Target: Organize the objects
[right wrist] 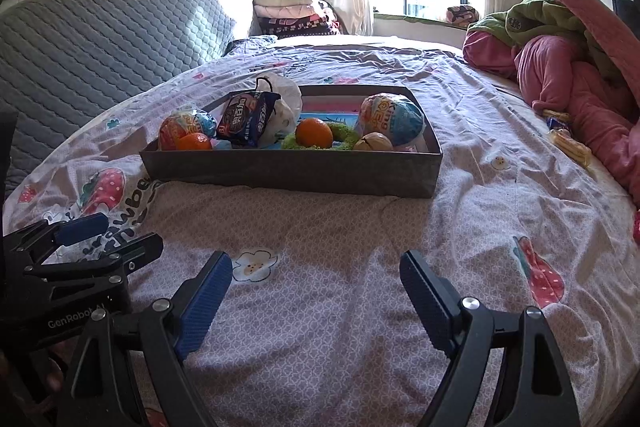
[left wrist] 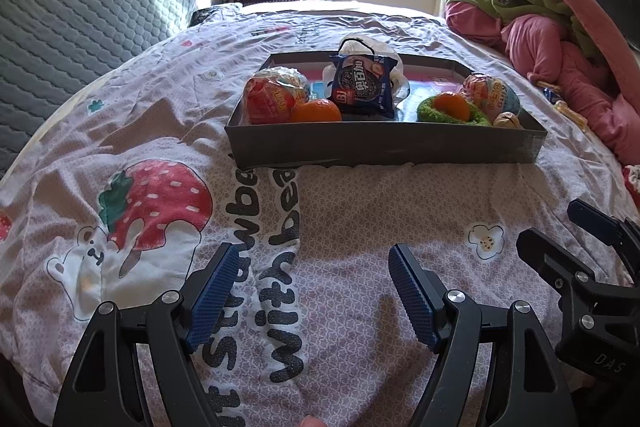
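A shallow dark box (left wrist: 384,146) (right wrist: 292,171) lies on the bed ahead of both grippers. In it are two egg-shaped snack packs (left wrist: 272,95) (right wrist: 392,119), a dark blue cookie packet (left wrist: 364,85) (right wrist: 248,121) against a white bag (right wrist: 286,99), an orange (left wrist: 316,111) (right wrist: 194,142) at the front left, a second orange (left wrist: 451,105) (right wrist: 314,133) in a green ring (left wrist: 472,117), and a walnut (left wrist: 507,119) (right wrist: 373,142). My left gripper (left wrist: 312,259) is open and empty over the sheet. My right gripper (right wrist: 316,267) is open and empty beside it.
The bed has a strawberry-print sheet (left wrist: 160,203). A pile of pink and green bedding (right wrist: 568,67) lies at the right, with yellow snack packets (right wrist: 568,143) beside it. A grey quilted headboard (right wrist: 100,43) is at the left.
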Motion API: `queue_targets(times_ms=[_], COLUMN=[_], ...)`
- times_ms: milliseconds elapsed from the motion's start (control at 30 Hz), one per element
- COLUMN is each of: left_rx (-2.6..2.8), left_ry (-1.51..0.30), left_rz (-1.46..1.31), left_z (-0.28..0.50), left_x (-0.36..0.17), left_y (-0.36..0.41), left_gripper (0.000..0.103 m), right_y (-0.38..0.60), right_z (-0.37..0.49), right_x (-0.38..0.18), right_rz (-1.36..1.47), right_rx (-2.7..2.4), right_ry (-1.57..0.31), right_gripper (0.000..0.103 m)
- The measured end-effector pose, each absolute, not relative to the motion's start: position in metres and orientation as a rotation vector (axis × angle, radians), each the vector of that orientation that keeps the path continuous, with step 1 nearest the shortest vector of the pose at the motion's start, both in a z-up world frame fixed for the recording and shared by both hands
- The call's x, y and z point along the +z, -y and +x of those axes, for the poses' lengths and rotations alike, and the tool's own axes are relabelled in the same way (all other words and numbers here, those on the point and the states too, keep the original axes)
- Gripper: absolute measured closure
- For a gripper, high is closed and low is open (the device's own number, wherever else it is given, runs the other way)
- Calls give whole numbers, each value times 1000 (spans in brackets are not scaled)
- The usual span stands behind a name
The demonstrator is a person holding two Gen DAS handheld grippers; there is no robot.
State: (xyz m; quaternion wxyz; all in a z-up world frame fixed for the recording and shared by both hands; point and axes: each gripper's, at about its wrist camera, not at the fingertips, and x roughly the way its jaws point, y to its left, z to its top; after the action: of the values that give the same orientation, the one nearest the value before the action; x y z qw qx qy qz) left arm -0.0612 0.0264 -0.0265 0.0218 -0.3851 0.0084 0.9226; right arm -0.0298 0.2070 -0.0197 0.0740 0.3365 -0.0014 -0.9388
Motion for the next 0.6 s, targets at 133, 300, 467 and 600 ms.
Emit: queue_targets(times_ms=[133,300,467,600], left_rx=[2856,2857,2864,2865], left_ry=[-32,-37,-31,-30], left_rz=[-1189,-1190,-1187,-1188], left_z=[-61,-62,-62,-61], left_x=[-29,-31,-32,-31], left_y=[-26,-25,-23,-22], left_gripper=[25,25,25,25], right_y=[-208,-207,-207,-209], right_z=[-30,-33,-33,-33], right_x=[-21,-24,-26,-26], right_rz=[1020,1036,1041,1045], right_rx=[-2812,-2804,-2801,-2803], right_ry=[10,10,10,14], right_gripper=[18,18,18,18])
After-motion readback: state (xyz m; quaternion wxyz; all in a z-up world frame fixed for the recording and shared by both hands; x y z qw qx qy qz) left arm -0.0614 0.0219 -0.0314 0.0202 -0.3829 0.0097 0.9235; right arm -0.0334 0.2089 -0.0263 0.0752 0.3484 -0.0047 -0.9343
